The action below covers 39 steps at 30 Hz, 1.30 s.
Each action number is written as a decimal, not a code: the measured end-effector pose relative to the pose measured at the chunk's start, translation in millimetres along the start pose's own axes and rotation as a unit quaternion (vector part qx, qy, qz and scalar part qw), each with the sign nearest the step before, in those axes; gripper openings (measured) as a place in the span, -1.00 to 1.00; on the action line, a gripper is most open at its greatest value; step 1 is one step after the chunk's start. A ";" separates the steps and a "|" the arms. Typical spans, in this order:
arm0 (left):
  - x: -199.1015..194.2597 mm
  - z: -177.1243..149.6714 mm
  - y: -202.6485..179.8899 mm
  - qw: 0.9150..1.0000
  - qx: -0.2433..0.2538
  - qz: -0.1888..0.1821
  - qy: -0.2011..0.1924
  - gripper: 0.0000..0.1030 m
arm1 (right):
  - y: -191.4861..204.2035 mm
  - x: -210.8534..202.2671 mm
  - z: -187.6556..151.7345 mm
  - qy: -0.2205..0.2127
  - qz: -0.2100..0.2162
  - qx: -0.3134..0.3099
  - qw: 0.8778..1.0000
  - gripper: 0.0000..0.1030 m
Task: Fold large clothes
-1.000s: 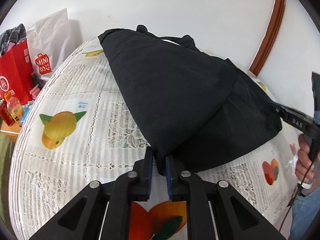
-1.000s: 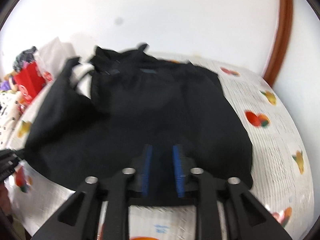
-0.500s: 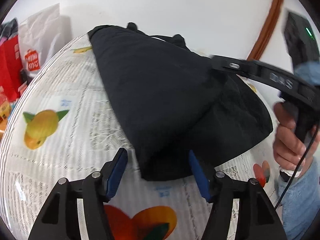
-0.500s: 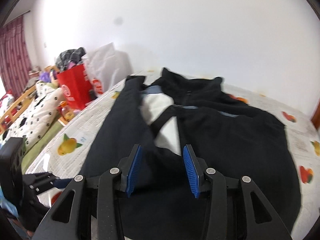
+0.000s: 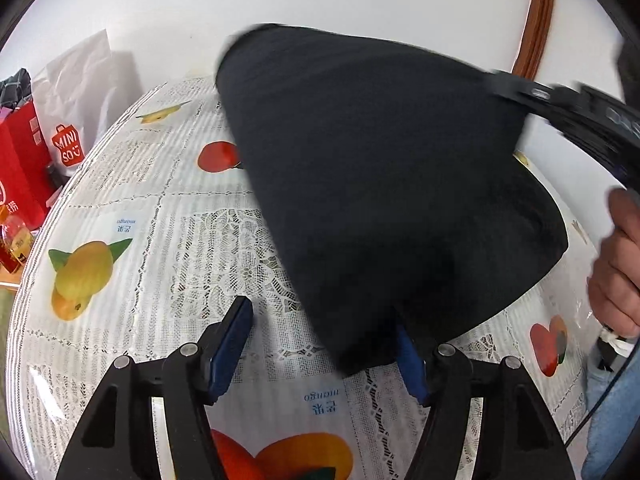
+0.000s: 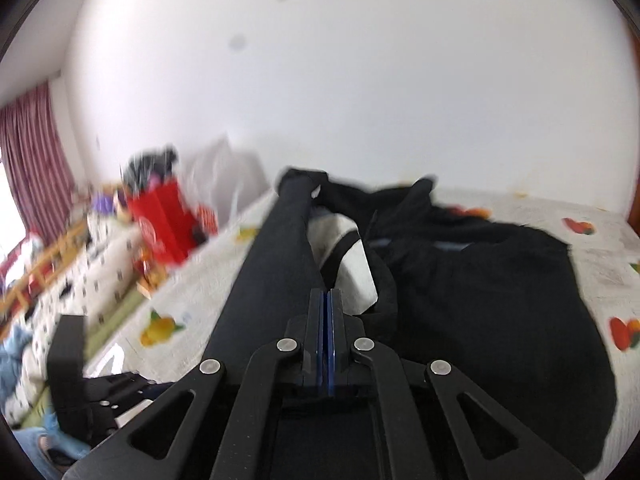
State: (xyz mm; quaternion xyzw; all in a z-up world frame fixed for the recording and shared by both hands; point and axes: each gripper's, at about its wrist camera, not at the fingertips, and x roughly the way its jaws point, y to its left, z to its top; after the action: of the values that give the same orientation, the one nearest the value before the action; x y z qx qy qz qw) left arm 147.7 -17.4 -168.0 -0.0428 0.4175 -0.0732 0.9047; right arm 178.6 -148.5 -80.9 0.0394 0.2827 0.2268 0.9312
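Note:
A large black garment (image 5: 380, 184) lies on the fruit-print lace tablecloth (image 5: 132, 248). My left gripper (image 5: 324, 352) is open; the garment's near corner lies by its right blue pad, touching the cloth. My right gripper (image 6: 325, 304) is shut on an edge of the black garment (image 6: 480, 288) and lifts a fold of it off the table. The right gripper's black body (image 5: 572, 108) shows at the right of the left wrist view, pulling the cloth up. A white inner patch (image 6: 352, 268) of the garment shows ahead of it.
A white Miniso bag (image 5: 76, 92) and a red bag (image 5: 20, 164) stand left of the table. A bottle (image 5: 14, 240) is at the left edge. The person's hand (image 5: 616, 268) is at the right. A bed with a patterned cover (image 6: 60, 280) lies left.
My left gripper opened and let go of the garment's corner. My right gripper closed on a garment edge and raised it, lifting the fold over the table.

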 end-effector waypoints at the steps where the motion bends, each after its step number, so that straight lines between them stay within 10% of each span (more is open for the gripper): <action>1: 0.4 0.2 -0.6 1.000 0.002 0.001 0.001 0.27 | -4.7 -11.6 -4.5 -0.015 -0.013 0.003 1.000 -0.98; 15: -0.2 1.5 -20.1 0.999 0.035 -0.022 0.001 0.31 | -42.6 1.2 -61.2 0.079 -0.125 0.055 0.988 -0.95; 19: 1.5 2.8 -30.1 0.999 0.039 -0.037 0.004 0.31 | -47.7 -1.0 -53.9 0.087 -0.121 0.048 0.988 -0.56; 21: 2.8 3.3 -36.0 0.998 0.041 -0.048 0.006 0.31 | -50.3 -1.6 -50.4 0.082 -0.110 0.049 0.989 0.11; 23: 6.8 4.1 -41.3 0.998 0.043 -0.050 0.009 0.31 | -53.6 -1.4 -47.3 0.079 -0.100 0.052 0.990 0.24; 31: 19.7 6.7 -61.1 0.998 0.063 -0.016 0.014 0.37 | -65.3 32.3 -51.2 0.115 -0.070 0.091 0.987 0.17; 35: 21.6 7.7 -64.6 0.998 0.065 -0.003 0.016 0.37 | -54.0 37.4 -48.4 0.115 -0.080 0.067 0.988 -0.79; 39: 22.4 8.6 -64.8 0.998 0.065 -0.002 0.017 0.37 | -60.8 3.6 -34.1 0.050 -0.052 0.083 0.994 -0.92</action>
State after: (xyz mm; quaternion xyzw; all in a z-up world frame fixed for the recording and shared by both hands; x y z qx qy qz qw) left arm 162.3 -84.9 -170.2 0.0167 0.4267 -0.1030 0.8984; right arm 187.0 -203.0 -123.5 0.0908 0.3481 0.1555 0.9200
